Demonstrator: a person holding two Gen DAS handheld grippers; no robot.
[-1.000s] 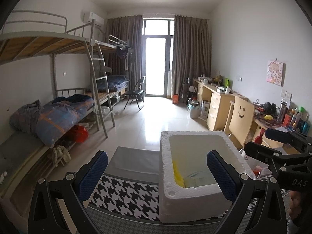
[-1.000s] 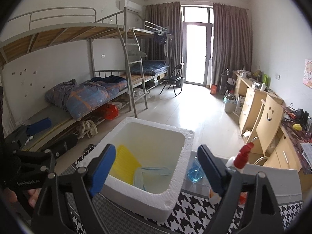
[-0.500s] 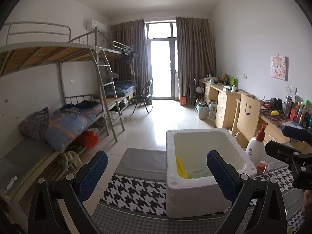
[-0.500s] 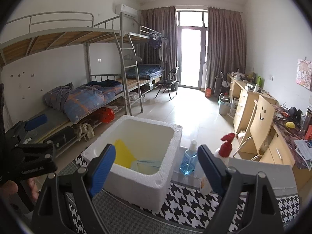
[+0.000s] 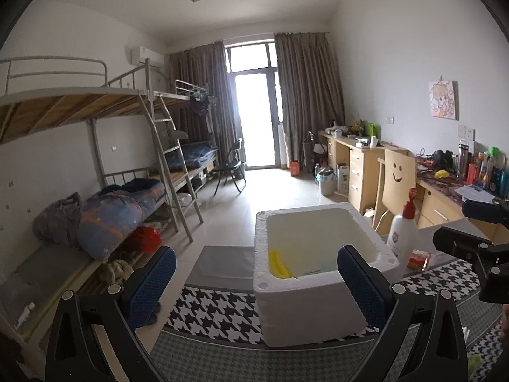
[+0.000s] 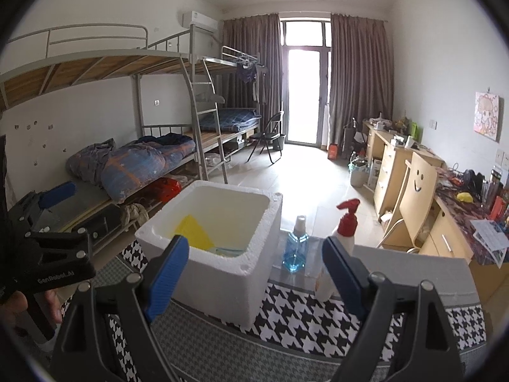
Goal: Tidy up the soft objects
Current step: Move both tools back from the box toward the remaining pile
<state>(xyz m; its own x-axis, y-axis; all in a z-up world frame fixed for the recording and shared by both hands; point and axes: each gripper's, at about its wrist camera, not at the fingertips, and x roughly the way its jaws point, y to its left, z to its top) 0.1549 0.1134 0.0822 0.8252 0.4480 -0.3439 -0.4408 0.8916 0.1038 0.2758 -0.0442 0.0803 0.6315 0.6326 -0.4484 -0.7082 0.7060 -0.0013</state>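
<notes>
I am holding my left gripper (image 5: 256, 281) and my right gripper (image 6: 254, 273) with their jaws standing wide apart and nothing between the blue pads, both hanging above the houndstooth cloth (image 6: 305, 315) on the table. The white foam box (image 6: 222, 242) is sitting on that cloth in front of me, and a yellow soft sheet (image 6: 192, 234) is leaning inside it against the left wall, with a pale blue piece (image 6: 229, 251) lying beside it on the bottom. A blue pump bottle (image 6: 296, 248) and a white bottle with a red pump (image 6: 342, 238) are standing just right of the box.

Foam box (image 5: 305, 289): farther from both cameras than earlier, more patterned cloth (image 6: 305, 315) showing before it. Red-capped white bottle (image 5: 403, 232): newly visible in left view. Blue bottle (image 6: 296, 250): fully exposed beside the box in right view.
</notes>
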